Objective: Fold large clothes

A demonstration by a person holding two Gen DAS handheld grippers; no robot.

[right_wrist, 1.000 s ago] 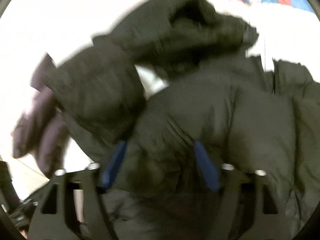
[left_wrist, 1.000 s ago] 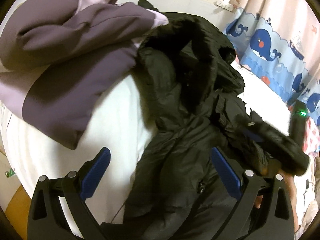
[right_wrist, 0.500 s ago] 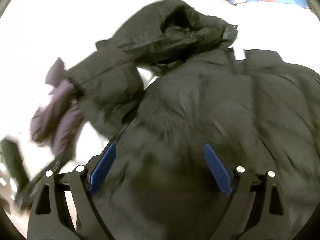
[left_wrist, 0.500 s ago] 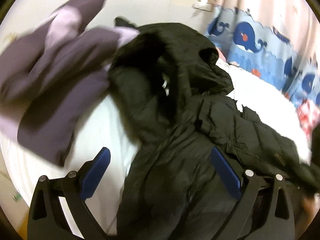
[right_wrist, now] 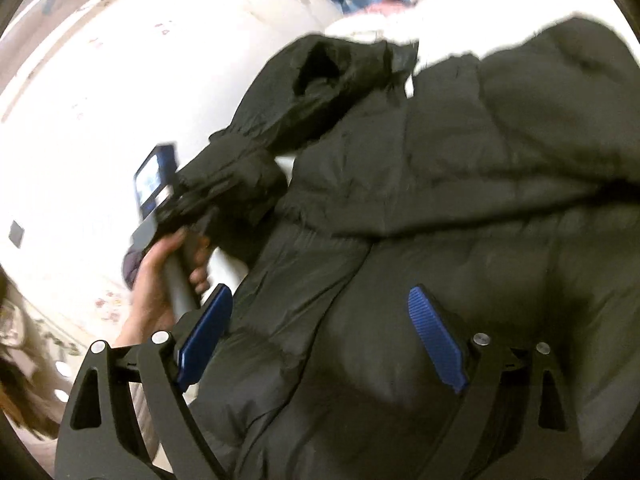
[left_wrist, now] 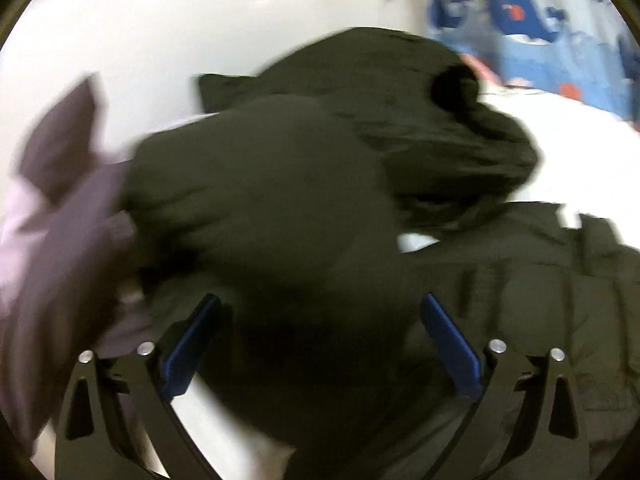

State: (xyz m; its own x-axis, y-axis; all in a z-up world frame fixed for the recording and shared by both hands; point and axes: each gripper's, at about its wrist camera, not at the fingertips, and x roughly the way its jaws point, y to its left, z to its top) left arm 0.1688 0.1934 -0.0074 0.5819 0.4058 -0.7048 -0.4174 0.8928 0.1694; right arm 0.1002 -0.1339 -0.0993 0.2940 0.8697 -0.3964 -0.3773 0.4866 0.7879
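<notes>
A black puffer jacket (right_wrist: 460, 168) lies spread on the white bed (left_wrist: 580, 160), hood (right_wrist: 332, 68) toward the wall. My left gripper (left_wrist: 322, 344) hovers over a bulging sleeve (left_wrist: 256, 184); its jaws are closing, the sleeve fabric lies between the blue pads (left_wrist: 192, 344), and the pads still stand wide apart. In the right wrist view the left gripper (right_wrist: 224, 196) pokes into the sleeve cuff, held by a hand (right_wrist: 160, 276). My right gripper (right_wrist: 320, 336) is open low over the jacket's body, with fabric under it and not pinched.
A purple and lilac garment (left_wrist: 60, 240) lies at the left beside the black jacket. A whale-print curtain (left_wrist: 520, 32) hangs at the back right, and a pale wall (left_wrist: 180, 20) runs behind the bed. The left view is blurred by motion.
The left view has swung so the black sleeve now fills the space between its jaws, and the purple garment slid left. The right view rolled; the left hand and gripper came into it.
</notes>
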